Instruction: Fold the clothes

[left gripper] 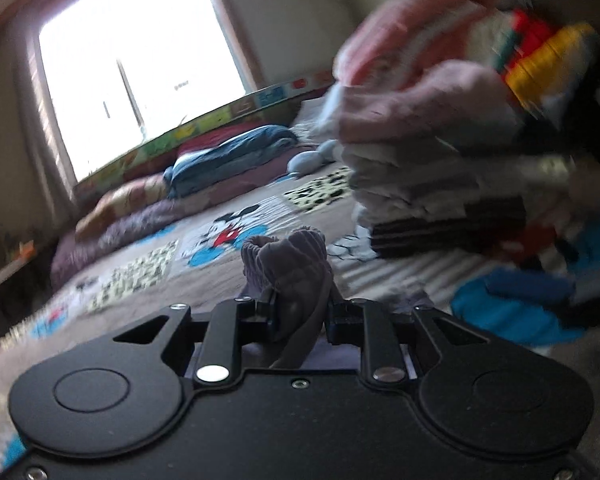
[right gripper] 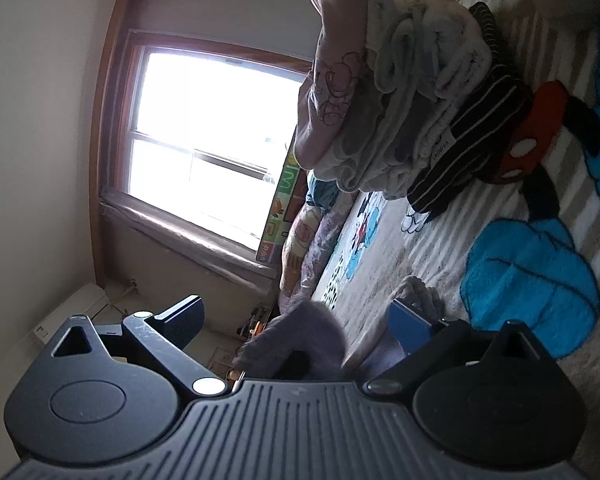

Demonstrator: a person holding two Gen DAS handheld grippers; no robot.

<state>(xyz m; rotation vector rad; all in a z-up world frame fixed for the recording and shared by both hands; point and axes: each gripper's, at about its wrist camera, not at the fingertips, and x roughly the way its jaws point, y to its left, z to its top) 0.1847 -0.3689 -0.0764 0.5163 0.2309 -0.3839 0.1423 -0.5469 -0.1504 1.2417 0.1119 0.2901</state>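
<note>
- Purple fleece garment (left gripper: 290, 280): soft, light, limp; best taken at its elastic cuff
- left gripper (left gripper: 300, 312) pinching it; right gripper (right gripper: 296, 320) spread, empty

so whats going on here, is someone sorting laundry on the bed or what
A person is folding clothes with two handheld claws over a cartoon-print blanket. The left claw is shut on a small purple-grey garment, bunched up between its fingers. The right claw is open, with purple-grey cloth lying between its spread fingers but not pinched. A stack of folded clothes already sits on the blanket nearby, so part of the job looks done.
</note>
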